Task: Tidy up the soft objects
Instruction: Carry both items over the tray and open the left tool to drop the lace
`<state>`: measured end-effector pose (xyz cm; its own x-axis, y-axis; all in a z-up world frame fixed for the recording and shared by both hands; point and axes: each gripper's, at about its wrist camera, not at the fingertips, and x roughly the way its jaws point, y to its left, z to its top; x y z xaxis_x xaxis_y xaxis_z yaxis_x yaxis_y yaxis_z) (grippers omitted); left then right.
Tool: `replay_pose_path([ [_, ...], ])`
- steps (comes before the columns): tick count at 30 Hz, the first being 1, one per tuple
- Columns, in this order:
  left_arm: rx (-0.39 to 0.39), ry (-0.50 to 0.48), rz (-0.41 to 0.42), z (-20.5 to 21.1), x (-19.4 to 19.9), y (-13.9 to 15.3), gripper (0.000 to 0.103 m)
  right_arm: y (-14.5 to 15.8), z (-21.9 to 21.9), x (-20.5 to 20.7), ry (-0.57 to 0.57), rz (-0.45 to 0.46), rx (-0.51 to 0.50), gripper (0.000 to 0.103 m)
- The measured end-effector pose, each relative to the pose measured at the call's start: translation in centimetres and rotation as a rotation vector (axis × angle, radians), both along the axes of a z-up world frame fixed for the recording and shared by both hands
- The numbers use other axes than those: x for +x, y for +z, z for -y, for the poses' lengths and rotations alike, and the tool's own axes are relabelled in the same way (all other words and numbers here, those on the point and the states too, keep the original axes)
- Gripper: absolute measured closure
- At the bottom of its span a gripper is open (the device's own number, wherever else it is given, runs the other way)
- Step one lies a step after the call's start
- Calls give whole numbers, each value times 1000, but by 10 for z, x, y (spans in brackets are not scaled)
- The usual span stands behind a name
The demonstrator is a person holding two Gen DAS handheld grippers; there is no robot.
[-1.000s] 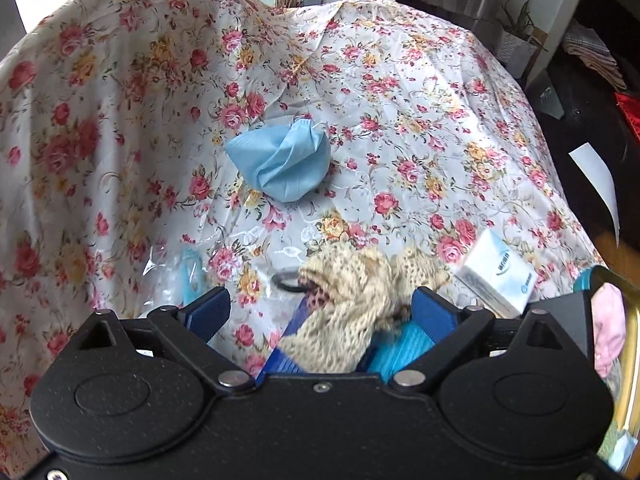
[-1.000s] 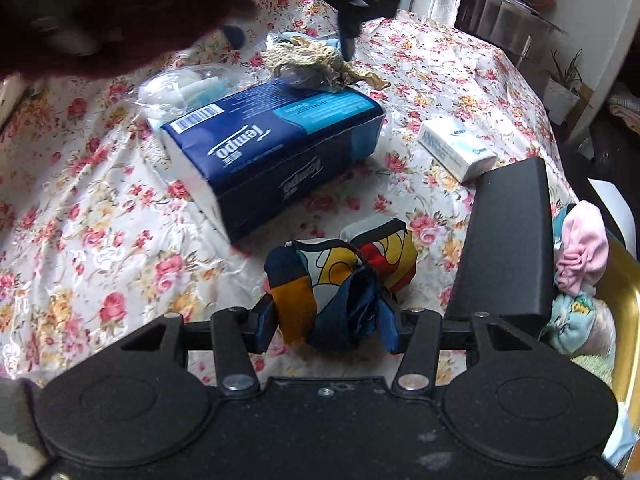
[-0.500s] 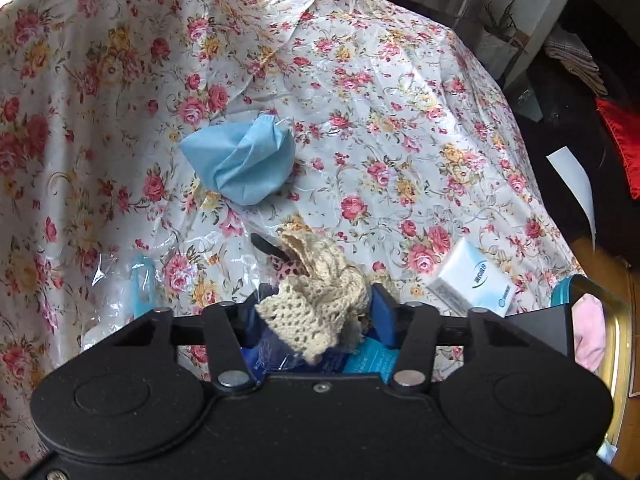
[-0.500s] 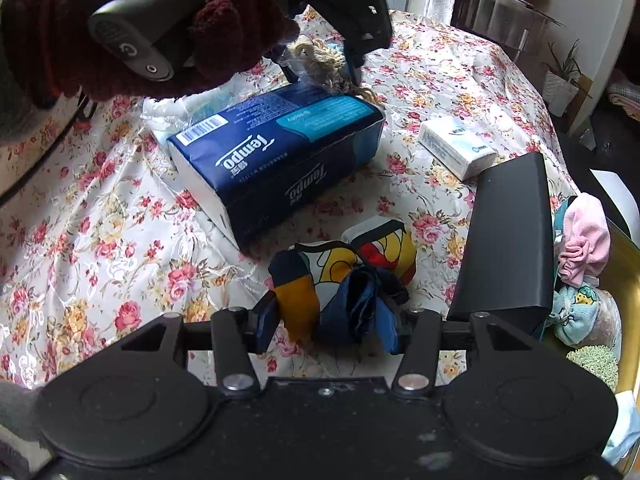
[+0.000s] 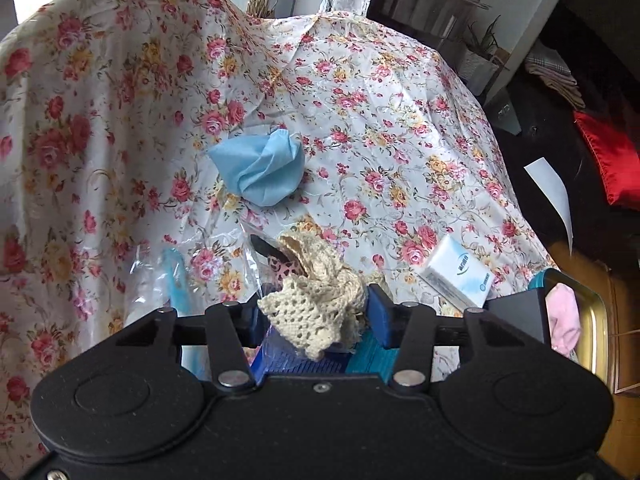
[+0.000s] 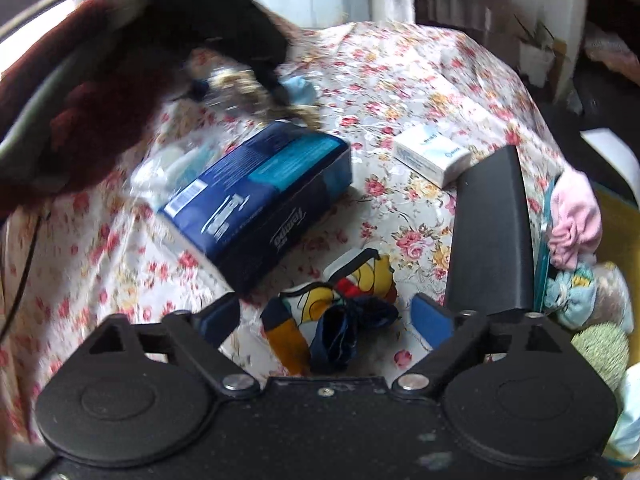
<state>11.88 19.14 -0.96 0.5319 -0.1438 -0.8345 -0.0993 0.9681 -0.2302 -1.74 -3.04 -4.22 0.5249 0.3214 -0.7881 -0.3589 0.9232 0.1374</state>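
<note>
Now your left gripper (image 5: pixel 316 316) has clamped its fingers on the cream lace piece (image 5: pixel 320 300); your right gripper (image 6: pixel 324 320) is opening, releasing the patterned cloth (image 6: pixel 332 312) onto the table (image 6: pixel 400 92).

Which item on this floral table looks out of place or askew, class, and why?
The blue face mask lies crumpled alone on the floral tablecloth, far from the gold tray holding the pink cloth. The Tempo tissue pack sits skewed.
</note>
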Motion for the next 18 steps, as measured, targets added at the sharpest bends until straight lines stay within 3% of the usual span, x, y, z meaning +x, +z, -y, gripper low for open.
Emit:
replay_pose_path([
  [5, 6, 4, 9, -8, -22, 5, 55, -11, 3, 24, -86, -107, 59, 3],
  [11, 10, 6, 11, -14, -48, 9, 55, -33, -4, 43, -160, -219, 62, 4],
  [13, 14, 7, 12, -15, -56, 11, 55, -37, -6, 46, -177, -243, 81, 15],
  [15, 16, 4, 7, -15, -62, 12, 55, -40, -9, 46, -178, -268, 91, 36],
  [18, 14, -2, 1, -15, -71, 12, 55, -41, -13, 37, -160, -278, 85, 51],
])
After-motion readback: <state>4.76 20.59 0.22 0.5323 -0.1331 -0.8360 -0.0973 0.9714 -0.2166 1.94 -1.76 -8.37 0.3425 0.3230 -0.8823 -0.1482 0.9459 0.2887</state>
